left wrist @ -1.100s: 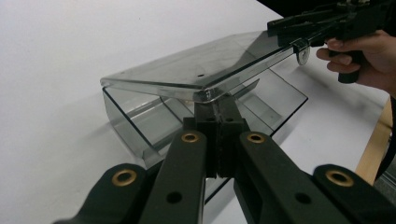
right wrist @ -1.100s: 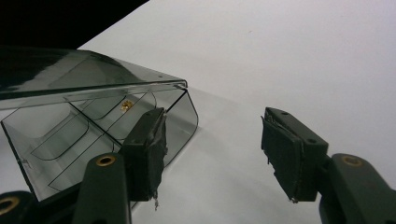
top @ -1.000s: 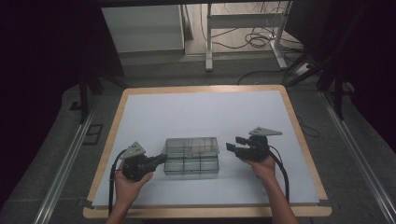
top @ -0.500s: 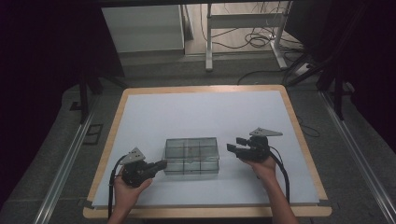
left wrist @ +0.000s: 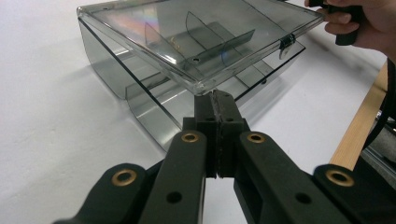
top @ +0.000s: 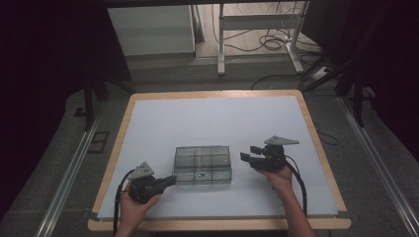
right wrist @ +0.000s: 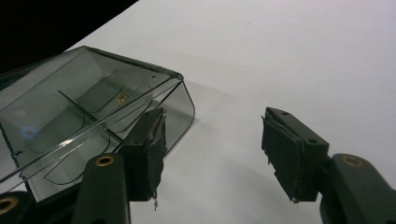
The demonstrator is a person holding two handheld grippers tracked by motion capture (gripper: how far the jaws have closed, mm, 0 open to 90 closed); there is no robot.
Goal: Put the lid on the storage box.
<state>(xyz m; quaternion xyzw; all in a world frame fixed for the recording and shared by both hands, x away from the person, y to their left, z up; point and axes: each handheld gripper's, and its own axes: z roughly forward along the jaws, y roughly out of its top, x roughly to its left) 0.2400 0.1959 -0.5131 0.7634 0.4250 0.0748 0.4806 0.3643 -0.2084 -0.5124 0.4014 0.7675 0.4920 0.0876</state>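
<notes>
Your clear divided box [top: 202, 167] sits on the white bench [top: 212, 118], near the front edge and roughly midway between your hands. Your left tool [top: 170, 179] has its jaws pressed fully together with nothing between them; its tip sits right at the box's near-left corner, just under the edge of the clear lid [left wrist: 201, 37], which stands tilted up off the base on that side. Your right tool [top: 251, 154] holds nothing: its jaws stand partly apart, just off the box's right side.
</notes>
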